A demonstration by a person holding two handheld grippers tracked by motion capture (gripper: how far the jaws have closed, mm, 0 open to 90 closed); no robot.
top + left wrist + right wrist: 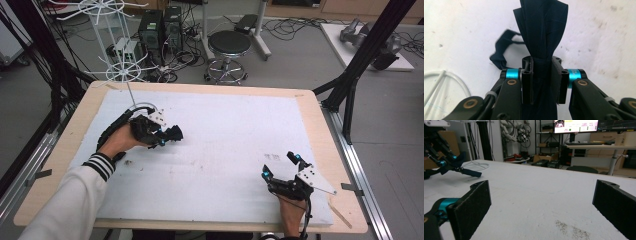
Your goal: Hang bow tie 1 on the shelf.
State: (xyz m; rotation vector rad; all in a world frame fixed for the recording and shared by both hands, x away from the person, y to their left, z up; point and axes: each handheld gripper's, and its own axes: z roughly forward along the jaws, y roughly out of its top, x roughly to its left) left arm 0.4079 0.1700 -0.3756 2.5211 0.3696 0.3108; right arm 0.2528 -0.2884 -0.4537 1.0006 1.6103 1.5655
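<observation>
A folded piece of dark navy cloth (541, 32) is pinched between the pads of my left gripper (542, 80), which is shut on it. A strap-like end of the cloth (501, 51) trails down onto the white mat. In the high view the left gripper (167, 136) holds the dark cloth (175, 133) just above the mat at the left. In the right gripper view the cloth (470, 172) hangs from that far gripper. My right gripper (282, 166) rests at the mat's front right, jaws wide apart with nothing between them (541, 205).
A white wire rack stand (122, 72) rises from its ring base (145, 106) at the mat's back left, right behind the left hand. The white mat (225, 130) covers a wooden table (320, 130). A stool (229, 45) and cables lie on the floor beyond.
</observation>
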